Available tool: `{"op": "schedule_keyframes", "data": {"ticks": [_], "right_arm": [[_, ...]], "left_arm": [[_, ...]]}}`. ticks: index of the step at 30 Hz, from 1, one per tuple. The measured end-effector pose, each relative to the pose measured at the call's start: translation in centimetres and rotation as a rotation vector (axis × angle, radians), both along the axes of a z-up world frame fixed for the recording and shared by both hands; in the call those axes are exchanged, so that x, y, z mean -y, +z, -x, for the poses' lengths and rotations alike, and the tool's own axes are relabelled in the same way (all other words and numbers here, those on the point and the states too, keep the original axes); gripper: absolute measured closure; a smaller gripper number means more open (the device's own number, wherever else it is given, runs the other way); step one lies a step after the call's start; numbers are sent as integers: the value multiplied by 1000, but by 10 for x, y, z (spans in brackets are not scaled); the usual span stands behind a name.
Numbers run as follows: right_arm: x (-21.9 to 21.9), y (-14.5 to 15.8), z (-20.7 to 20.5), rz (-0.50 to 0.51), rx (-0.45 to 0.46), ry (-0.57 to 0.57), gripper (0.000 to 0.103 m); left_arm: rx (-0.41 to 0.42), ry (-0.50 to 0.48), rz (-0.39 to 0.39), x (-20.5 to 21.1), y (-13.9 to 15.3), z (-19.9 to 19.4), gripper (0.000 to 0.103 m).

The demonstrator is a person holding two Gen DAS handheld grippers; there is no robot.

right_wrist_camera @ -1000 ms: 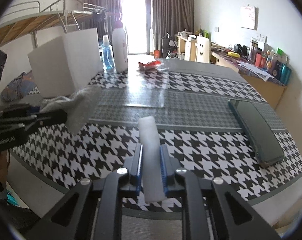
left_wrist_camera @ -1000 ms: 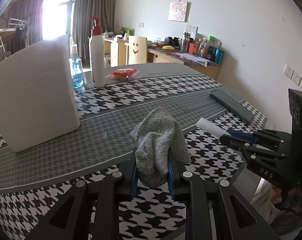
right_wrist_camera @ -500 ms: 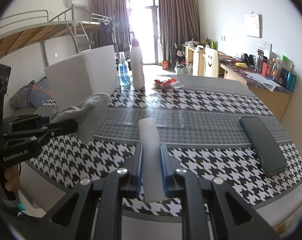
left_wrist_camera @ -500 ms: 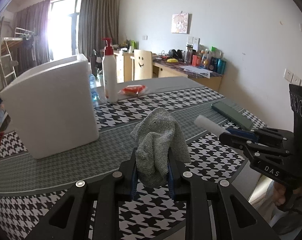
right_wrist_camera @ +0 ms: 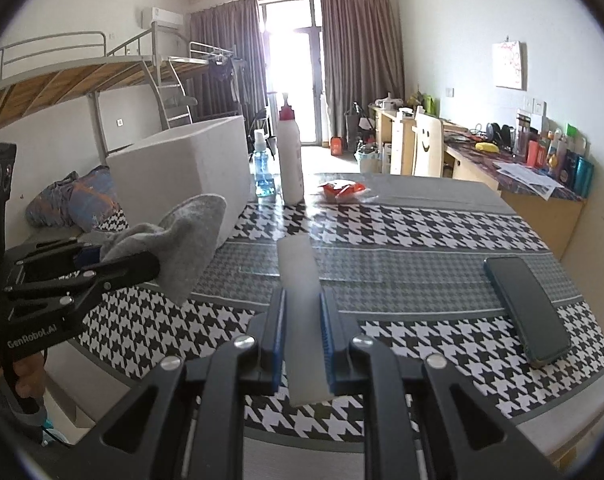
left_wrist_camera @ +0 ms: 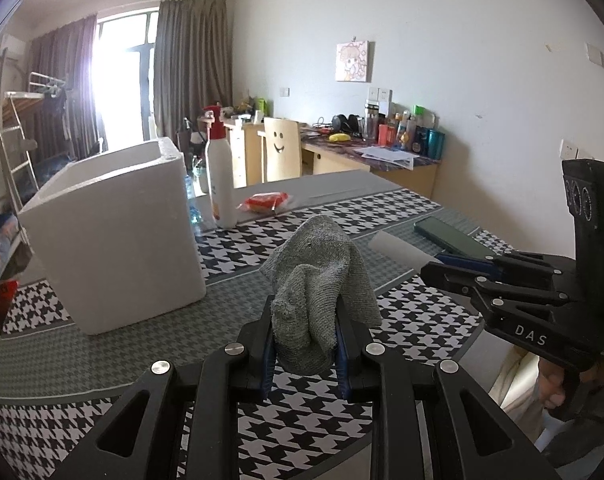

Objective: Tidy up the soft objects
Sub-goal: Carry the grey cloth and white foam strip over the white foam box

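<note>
Now left hand-held gripper [left_wrist_camera: 305, 350] pinching grey cloth [left_wrist_camera: 317, 276], right hand-held gripper [right_wrist_camera: 302, 344] pinching white foam strip [right_wrist_camera: 302, 296], both short of white foam box [left_wrist_camera: 114, 236]; clear rim before release

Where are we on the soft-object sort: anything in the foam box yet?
Done: both items are picked up and clear of the table. In hand: left gripper is clamped on the grey sock; right gripper is clamped on the white foam strip. Left: neither is in the white foam box; its inside is hidden from both views, so its contents are unknown.
</note>
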State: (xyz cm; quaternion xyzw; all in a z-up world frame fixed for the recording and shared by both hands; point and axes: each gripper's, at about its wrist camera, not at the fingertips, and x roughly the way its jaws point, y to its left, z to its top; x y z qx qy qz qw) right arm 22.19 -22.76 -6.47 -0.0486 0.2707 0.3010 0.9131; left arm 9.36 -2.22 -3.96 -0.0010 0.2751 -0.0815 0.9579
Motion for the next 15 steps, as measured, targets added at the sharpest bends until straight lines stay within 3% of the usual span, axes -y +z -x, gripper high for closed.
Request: {"op": "schedule_keyframes", "data": {"ticks": [15], "right_arm": [[-9,16,-14,-28,19,13,83]], "left_arm": [[18,26,-7,-10,18,-15,78]]}}
